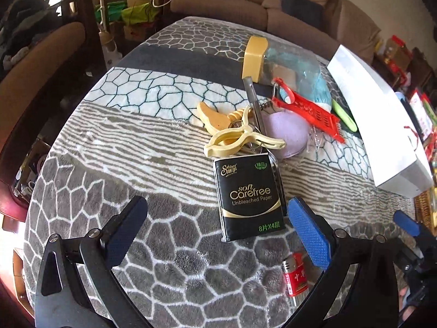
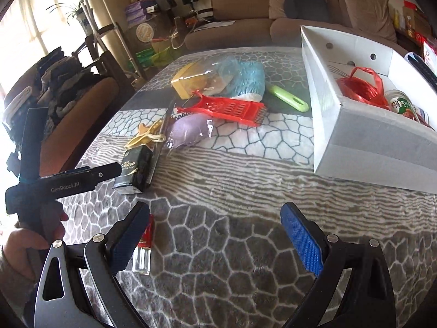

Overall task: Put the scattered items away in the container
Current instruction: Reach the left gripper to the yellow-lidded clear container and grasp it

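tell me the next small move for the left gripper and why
Probably ease the left gripper forward and down over the black tissue pack. Its jaws are open and empty, and the pack lies flat between the fingertips, nearest of the loose items, still outside the white box.

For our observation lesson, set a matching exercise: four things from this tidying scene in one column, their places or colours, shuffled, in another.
Things:
1. tissue pack
2. grater
3. lighter
4. red string bundle

Descriptions:
A. inside the white box
B. black with gold lettering
C. beside the right gripper's left finger
D. red, lying on the purple pouch

Pairs: 1-B, 2-D, 3-C, 4-A
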{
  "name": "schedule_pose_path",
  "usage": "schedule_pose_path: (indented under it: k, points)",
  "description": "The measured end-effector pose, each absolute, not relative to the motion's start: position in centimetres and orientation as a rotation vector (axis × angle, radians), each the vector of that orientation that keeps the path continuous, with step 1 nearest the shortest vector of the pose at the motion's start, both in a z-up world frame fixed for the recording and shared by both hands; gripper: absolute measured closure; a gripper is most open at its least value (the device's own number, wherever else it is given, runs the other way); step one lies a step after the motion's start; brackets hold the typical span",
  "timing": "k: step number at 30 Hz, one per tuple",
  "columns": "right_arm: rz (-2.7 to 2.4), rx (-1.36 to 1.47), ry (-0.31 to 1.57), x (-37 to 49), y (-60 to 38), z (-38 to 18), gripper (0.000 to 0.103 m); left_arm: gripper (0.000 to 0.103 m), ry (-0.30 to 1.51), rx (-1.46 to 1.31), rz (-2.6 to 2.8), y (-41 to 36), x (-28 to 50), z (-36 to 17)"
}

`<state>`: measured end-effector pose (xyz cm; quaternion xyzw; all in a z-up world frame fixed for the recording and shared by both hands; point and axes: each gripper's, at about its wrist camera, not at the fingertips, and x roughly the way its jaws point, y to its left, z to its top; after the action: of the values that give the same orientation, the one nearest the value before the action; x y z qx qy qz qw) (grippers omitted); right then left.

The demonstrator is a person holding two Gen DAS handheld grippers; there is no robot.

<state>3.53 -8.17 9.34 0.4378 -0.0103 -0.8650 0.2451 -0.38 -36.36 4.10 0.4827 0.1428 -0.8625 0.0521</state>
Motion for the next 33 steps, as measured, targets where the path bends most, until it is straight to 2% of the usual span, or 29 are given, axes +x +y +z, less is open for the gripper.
schedule_pose_path:
  k: [7, 10, 15, 19, 21, 24, 28, 33]
  points:
    - [-2.344, 1.182, -0.091, 0.9, -8.6, 8.2, 0.004, 0.0, 0.539, 1.397, -2.665, -37.5, -4.6, 5.2]
    - [-2.345, 1.158, -0.077, -0.9, -9.6, 8.9, 0.002, 0.0, 0.527, 1.366, -2.685, -38.4, -7.7, 6.3]
    - [-2.377, 1.102, 0.006, -4.9, -12.2, 10.3, 0.002, 0.0, 0.359, 1.34, -2.727, -39.0, -13.1, 7.5]
    - [-2.425, 1.077, 0.03, -9.2, -13.9, 10.0, 0.002, 0.001, 0.224, 1.36, -2.756, -38.9, -17.0, 6.2]
    - [-2.442, 1.072, 0.024, -11.4, -14.5, 9.4, 0.003, 0.008, 0.207, 1.384, -2.789, -38.7, -18.5, 5.3]
    - [-2.454, 1.086, 0.061, -14.1, -15.5, 8.3, 0.004, 0.011, 0.217, 1.424, -2.806, -38.7, -20.2, 3.9]
    - [-2.433, 1.084, 0.148, -16.1, -16.9, 7.0, 0.01, 0.015, 0.222, 1.458, -2.904, -38.1, -21.1, 2.9]
    - [-2.398, 1.086, 0.168, -17.6, -17.9, 5.5, 0.024, 0.014, 0.177, 1.555, -2.981, -36.3, -22.9, 1.7]
